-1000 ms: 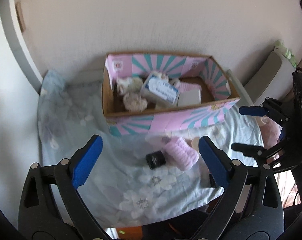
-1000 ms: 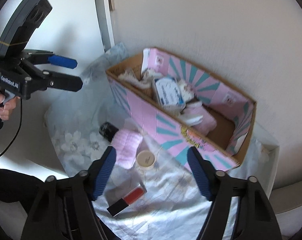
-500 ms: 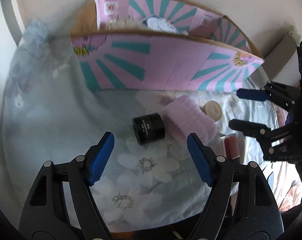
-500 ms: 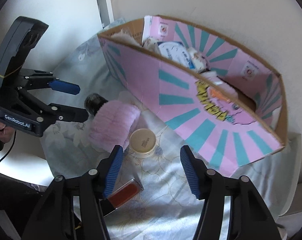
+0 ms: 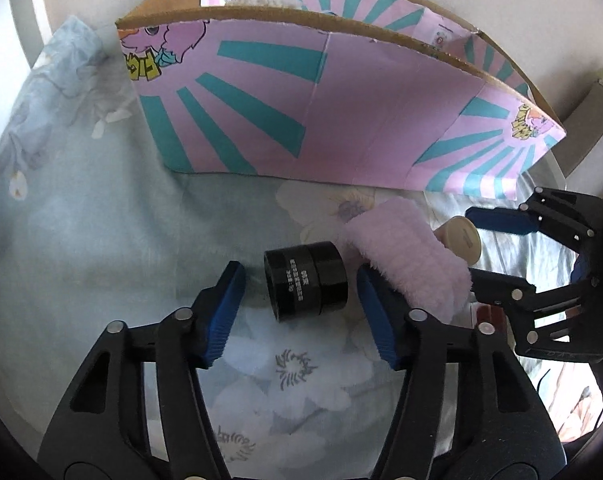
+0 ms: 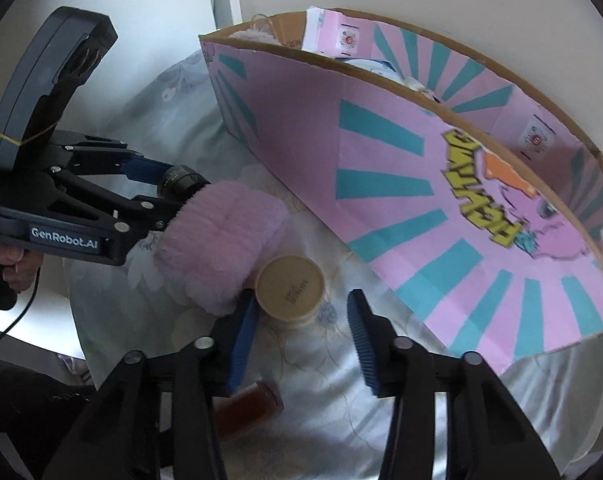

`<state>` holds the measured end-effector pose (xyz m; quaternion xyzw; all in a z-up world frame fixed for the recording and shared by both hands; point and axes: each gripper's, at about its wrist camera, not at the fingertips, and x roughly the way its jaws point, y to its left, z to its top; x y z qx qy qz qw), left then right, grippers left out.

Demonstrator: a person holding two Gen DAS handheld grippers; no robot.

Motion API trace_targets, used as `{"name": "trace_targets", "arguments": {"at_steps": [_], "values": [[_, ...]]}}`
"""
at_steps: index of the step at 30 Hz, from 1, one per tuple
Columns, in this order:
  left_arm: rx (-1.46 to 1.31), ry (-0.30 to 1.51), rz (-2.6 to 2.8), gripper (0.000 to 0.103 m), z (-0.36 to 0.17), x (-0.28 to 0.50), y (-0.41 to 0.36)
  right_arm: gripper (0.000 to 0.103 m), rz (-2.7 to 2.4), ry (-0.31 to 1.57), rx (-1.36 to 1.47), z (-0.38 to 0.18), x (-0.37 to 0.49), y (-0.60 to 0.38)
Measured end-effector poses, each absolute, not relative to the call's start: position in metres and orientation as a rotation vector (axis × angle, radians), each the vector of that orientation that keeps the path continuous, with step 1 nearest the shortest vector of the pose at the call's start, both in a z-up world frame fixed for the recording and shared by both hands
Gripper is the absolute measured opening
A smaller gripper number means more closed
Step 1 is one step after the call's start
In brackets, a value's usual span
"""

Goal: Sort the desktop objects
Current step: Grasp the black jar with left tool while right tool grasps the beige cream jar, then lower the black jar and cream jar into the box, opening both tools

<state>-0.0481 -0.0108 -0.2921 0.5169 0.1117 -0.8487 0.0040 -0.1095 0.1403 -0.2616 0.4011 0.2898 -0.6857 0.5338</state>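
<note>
Left wrist view: the left hand-held gripper (image 5: 297,308) is closing, its 2 pads either side of the black jar (image 5: 306,281) on the floral cloth (image 5: 81,220), not yet touching. Pink box (image 5: 341,120) stands far.

Right wrist view: the right hand-held gripper (image 6: 301,336) is closing around the beige round jar (image 6: 290,292), gaps remaining; fluffy pink roll (image 6: 221,244) just left.

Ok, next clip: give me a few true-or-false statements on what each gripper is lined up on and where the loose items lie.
1. The black jar lies on its side between the left gripper's closing jaws. True.
2. The right gripper is closing around the pink fluffy roll. False: the beige round jar is between its jaws.
3. The beige round jar is inside the pink box. False: it sits on the floral cloth.
4. The pink fluffy roll lies between both jars. True.
</note>
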Motion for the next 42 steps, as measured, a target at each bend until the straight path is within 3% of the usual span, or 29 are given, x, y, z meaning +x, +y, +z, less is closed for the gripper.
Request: {"name": "trace_targets", "arguments": {"at_steps": [7,23,42], "values": [[1.594,0.362,-2.676,0.035,-0.293,-0.047,-0.009,0.031,-1.615,0.696,0.927,-0.263,-0.106,0.131],[1.602,0.376,-2.667,0.034,-0.28,-0.035,-0.004,0.031,-1.675,0.658,0.924,-0.249,-0.11,0.145],[1.569,0.327,-2.753,0.034,-0.168,-0.034,-0.029,0.031,-1.794,0.545,0.963,-0.16,-0.118,0.171]]}}
